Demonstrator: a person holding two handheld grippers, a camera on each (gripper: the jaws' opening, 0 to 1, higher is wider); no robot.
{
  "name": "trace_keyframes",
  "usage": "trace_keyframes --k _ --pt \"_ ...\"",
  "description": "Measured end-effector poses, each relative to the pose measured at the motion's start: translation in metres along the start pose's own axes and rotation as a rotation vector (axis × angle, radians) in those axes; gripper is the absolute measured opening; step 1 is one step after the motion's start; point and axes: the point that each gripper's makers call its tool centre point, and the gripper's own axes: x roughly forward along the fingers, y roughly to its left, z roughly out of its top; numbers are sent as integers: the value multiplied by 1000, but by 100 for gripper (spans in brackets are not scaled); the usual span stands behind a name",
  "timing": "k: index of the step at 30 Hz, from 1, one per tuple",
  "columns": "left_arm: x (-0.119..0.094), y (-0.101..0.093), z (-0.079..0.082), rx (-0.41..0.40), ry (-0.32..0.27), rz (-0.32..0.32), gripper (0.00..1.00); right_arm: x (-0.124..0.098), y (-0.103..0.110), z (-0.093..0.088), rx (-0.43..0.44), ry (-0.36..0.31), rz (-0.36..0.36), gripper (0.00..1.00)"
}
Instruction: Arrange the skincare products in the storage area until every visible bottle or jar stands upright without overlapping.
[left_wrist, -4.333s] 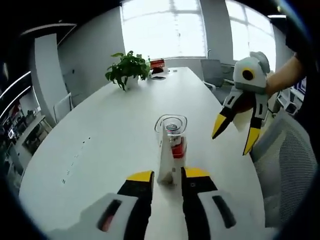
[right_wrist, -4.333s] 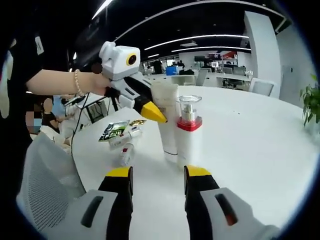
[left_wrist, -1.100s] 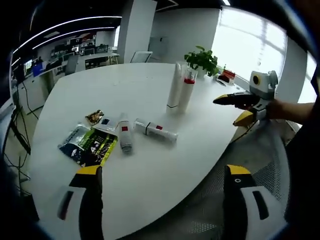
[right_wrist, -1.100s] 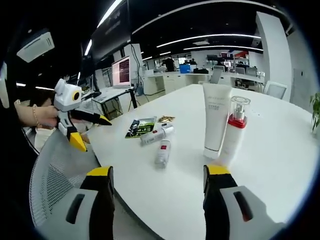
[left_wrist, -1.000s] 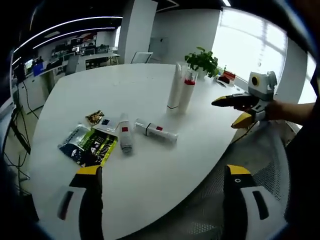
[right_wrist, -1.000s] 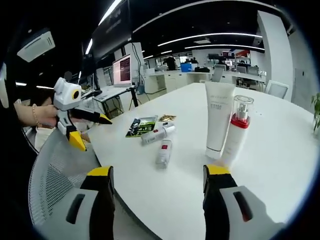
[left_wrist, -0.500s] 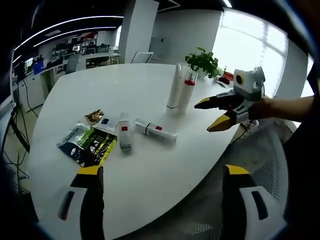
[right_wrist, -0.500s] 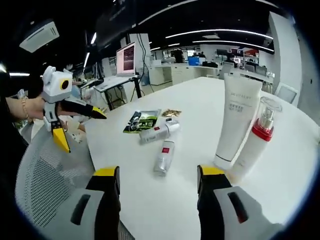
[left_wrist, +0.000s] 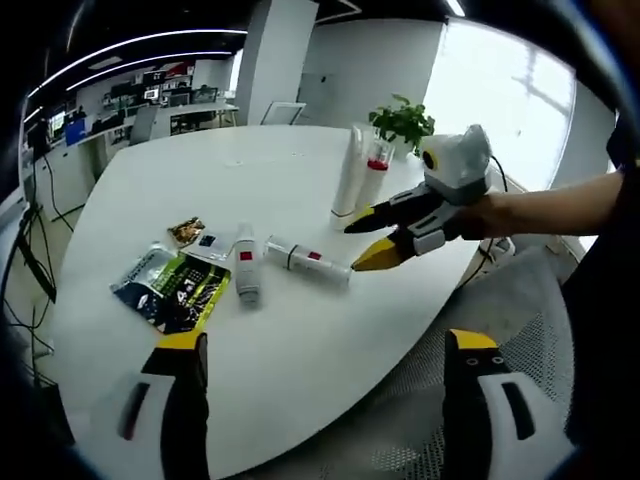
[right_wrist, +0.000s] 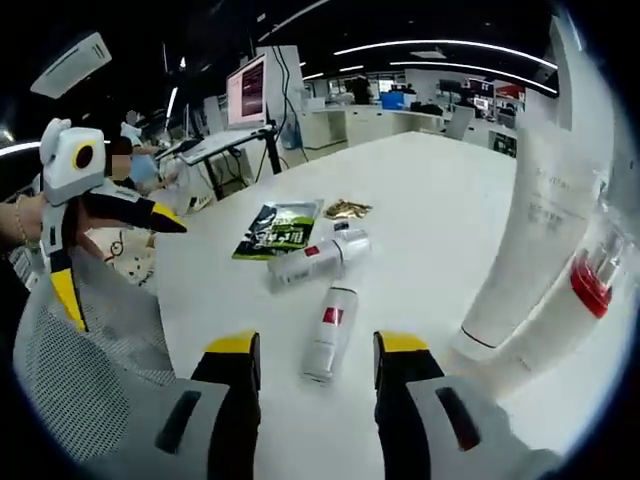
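2 white tubes (right_wrist: 330, 330) w/ red labels lying flat; right gripper (right_wrist: 316, 352) jaws apart, empty; left gripper (left_wrist: 320, 352) wide open.

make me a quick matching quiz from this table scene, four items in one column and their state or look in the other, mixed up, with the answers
Things:
1. white tube
2. pump bottle
3. small bottle nearest the right gripper
4. green sachet

States:
A. lying flat on the table, dark green print
B. standing upright, all white, no red on it
C. lying on its side, red label
D. standing upright, red collar under a clear cap

Pairs: 1-B, 2-D, 3-C, 4-A
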Motion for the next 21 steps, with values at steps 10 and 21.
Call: trace_keyframes --k 10,21 --pt "1 -5 -1 -4 7 -22 92 42 1 -7 -38 107 -22 36" --pt "1 -8 -3 -12 16 -52 91 55 -14 -15 -46 190 -85 27"
